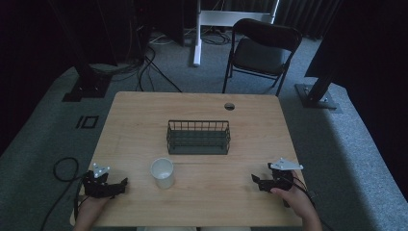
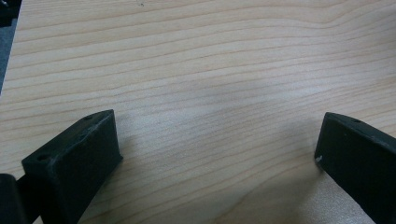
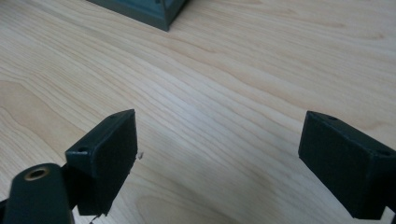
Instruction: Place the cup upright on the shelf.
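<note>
A dark green wire basket (image 1: 198,137) stands in the middle of the wooden table (image 1: 144,115), and its corner (image 3: 149,11) shows at the top of the right gripper view. A white cup (image 1: 162,173) stands upright in front of the basket, a little to the left. My left gripper (image 1: 121,185) rests near the table's front left corner, open, its jaws wide apart over bare wood (image 2: 219,144). My right gripper (image 1: 256,180) is low at the front right, also open, with nothing between its jaws (image 3: 219,154).
A black folding chair (image 1: 262,50) stands beyond the table's far edge. A round cable hole (image 1: 229,106) sits near the far edge. Cables lie on the grey carpet at left (image 1: 65,168) and at the back. Dark stands flank the table.
</note>
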`<state>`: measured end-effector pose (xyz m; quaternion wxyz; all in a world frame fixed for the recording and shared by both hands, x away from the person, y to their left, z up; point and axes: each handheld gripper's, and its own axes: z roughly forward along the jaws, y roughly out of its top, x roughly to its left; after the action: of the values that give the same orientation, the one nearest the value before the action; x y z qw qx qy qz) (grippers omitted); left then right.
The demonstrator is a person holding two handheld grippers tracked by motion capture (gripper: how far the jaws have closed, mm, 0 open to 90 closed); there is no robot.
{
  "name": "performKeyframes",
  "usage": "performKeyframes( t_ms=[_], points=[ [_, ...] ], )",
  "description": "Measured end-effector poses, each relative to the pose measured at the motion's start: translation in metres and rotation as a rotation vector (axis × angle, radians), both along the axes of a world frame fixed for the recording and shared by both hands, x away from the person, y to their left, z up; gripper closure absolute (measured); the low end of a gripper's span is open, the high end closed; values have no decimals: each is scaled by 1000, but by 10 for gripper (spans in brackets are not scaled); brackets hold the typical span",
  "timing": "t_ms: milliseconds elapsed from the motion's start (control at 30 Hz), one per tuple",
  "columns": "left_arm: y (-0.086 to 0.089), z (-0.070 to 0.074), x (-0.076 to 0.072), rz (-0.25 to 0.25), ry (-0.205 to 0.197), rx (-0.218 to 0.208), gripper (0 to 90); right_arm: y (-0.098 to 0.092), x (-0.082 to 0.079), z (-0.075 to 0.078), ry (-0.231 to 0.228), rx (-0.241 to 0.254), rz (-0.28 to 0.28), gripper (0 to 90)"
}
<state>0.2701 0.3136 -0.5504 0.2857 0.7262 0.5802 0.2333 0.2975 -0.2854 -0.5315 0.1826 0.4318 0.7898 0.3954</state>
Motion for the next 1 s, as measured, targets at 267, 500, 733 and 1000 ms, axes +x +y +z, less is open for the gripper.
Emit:
performKeyframes(
  t_ms=[267,500,733,1000],
  points=[
    [0,0,0,0,0,0,1,17,4,5,-15,15,49,115],
    [0,0,0,0,0,0,1,32,7,7,-24,23,92,125],
    [0,0,0,0,0,0,1,47,9,10,-33,31,134,125],
    [0,0,0,0,0,0,1,66,11,11,-34,30,187,125]
  ],
)
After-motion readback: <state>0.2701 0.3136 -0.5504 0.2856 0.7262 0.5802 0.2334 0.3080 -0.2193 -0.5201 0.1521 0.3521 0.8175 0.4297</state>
